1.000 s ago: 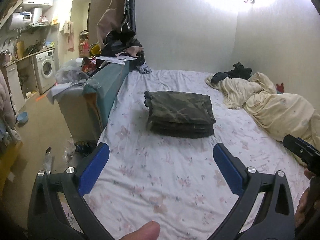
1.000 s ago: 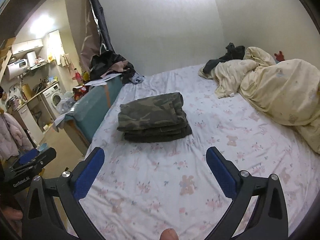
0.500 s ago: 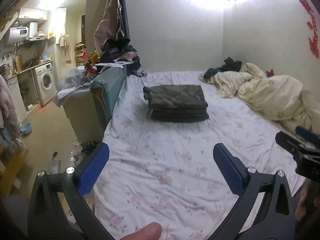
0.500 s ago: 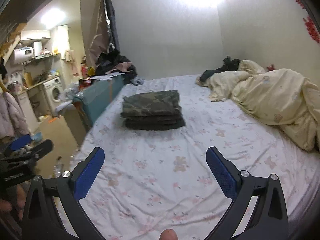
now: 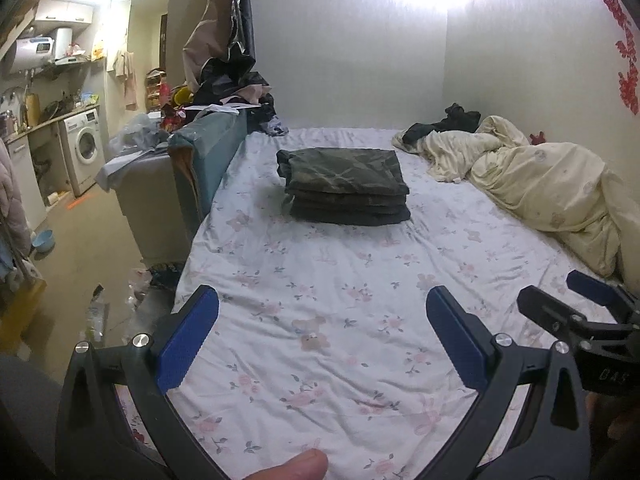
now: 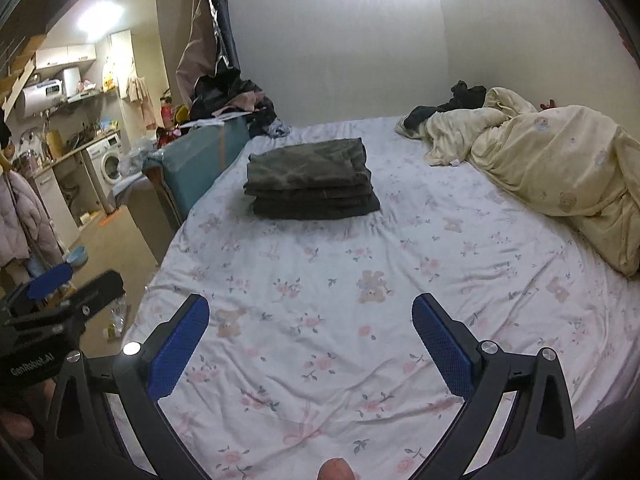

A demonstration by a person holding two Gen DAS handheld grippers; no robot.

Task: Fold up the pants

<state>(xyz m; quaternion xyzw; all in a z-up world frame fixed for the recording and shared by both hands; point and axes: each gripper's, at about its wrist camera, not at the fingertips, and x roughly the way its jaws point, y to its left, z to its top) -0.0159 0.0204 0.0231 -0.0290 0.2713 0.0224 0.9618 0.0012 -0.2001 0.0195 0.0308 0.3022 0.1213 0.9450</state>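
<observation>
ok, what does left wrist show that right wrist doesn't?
Only left wrist: red wall decorations and the right claw at its right edge. Only right wrist: a pink jacket hanging at left and the left claw at its left edge. Both: folded pants on the bed, cream duvet, washing machine, both claws open and empty.

dim room, blown-out wall glare, fisheye-warped edges
</observation>
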